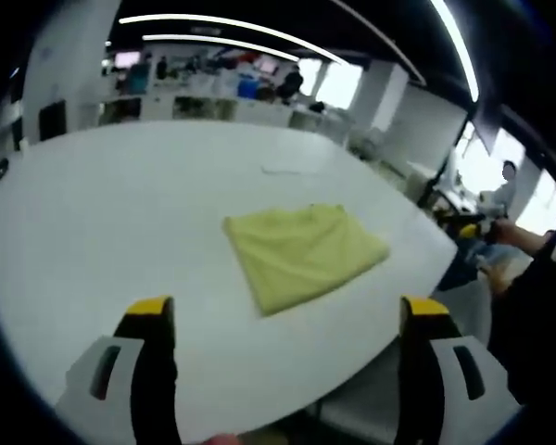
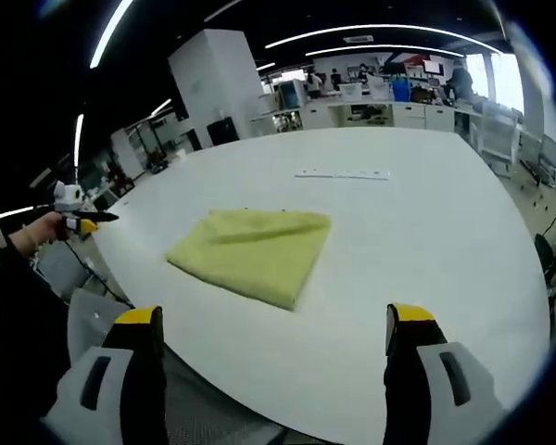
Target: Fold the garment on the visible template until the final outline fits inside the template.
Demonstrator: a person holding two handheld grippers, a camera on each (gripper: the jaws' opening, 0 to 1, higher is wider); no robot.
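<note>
Left gripper view: the yellow garment (image 1: 301, 252) lies folded into a compact, roughly square packet on the white table (image 1: 120, 204), out ahead of the left gripper (image 1: 287, 320) and a bit to its right. The jaws stand wide apart with nothing between them, held well back near the table edge. At this stage I'd just check the outline and only nudge a corner if it sticks out; grabbing it again risks undoing the fold. The other gripper (image 1: 465, 225) pokes in at the far right, in a person's hand.

Right gripper view: the same garment (image 2: 250, 250) sits flat ahead of the right gripper (image 2: 273, 329), slightly left, clear of it. Jaws apart, empty, hanging over the table's near edge. I can't make out a template outline on the table, maybe the blur hides it. A thin pale strip (image 2: 343, 173) lies further back
</note>
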